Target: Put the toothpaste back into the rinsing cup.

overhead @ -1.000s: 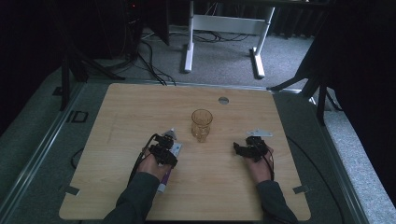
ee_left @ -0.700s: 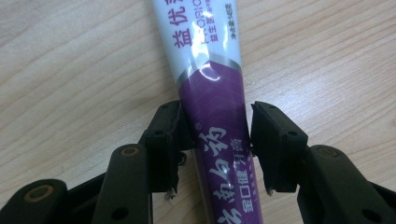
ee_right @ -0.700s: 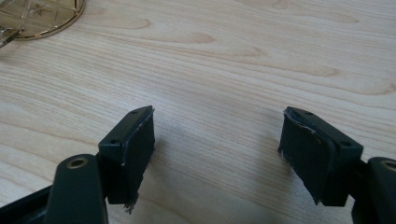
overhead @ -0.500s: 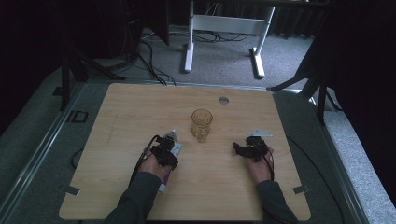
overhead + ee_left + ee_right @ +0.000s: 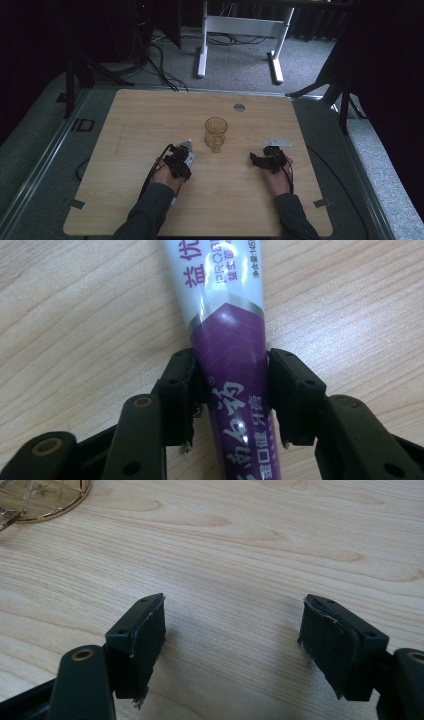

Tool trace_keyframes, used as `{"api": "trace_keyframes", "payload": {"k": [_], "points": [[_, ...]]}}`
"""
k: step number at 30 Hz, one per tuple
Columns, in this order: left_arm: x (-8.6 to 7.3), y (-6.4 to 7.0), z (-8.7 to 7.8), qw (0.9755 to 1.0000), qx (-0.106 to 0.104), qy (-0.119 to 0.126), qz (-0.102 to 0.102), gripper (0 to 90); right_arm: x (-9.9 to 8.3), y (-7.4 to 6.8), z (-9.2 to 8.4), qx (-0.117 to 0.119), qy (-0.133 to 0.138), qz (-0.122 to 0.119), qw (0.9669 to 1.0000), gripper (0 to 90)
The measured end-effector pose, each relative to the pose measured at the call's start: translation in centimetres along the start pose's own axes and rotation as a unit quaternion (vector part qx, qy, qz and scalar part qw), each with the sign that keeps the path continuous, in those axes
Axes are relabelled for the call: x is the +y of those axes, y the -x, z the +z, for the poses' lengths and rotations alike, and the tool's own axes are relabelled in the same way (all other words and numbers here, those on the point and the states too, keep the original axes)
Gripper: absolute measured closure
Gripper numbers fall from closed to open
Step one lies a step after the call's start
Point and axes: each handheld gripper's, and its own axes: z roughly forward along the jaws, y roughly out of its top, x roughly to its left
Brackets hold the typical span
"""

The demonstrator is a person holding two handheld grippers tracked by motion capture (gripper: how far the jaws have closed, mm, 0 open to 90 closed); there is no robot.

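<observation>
The left gripper (image 5: 231, 395) has just been closing its fingers (image 5: 181, 390) around the toothpaste tube (image 5: 227, 340), which lies flat on the bench (image 5: 150, 115); both pads now press its sides. Soft and glossy, it could squirm out or squeeze when lifted. The right gripper (image 5: 232, 645) waits with fingers apart, near the glass (image 5: 216, 134), which a careless swing might topple.

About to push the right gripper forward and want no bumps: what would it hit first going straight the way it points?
Probably nothing soon. Ahead of the open right gripper lies bare table. The amber glass sits off to the upper left of the right gripper view, apparently outside that line, though depth is hard to judge.
</observation>
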Motion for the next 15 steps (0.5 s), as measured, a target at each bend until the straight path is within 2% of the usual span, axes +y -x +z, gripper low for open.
{"api": "trace_keyframes", "payload": {"k": [8,11,15], "points": [[0.05,-0.13,-0.04,1.0000,-0.001,-0.002,0.001,61.5,0.00,-0.01,0.01,0.000,0.001,0.000,1.0000,26.3],[0.02,-0.52,-0.10,0.9998,-0.017,-0.001,-0.005,64.5,0.00,0.00,0.01,0.000,0.000,0.000,1.0000,26.3],[-0.06,-0.89,-0.36,0.9995,-0.030,0.001,-0.001,68.5,0.00,-0.01,0.01,0.000,0.001,0.000,1.0000,26.3]]}}
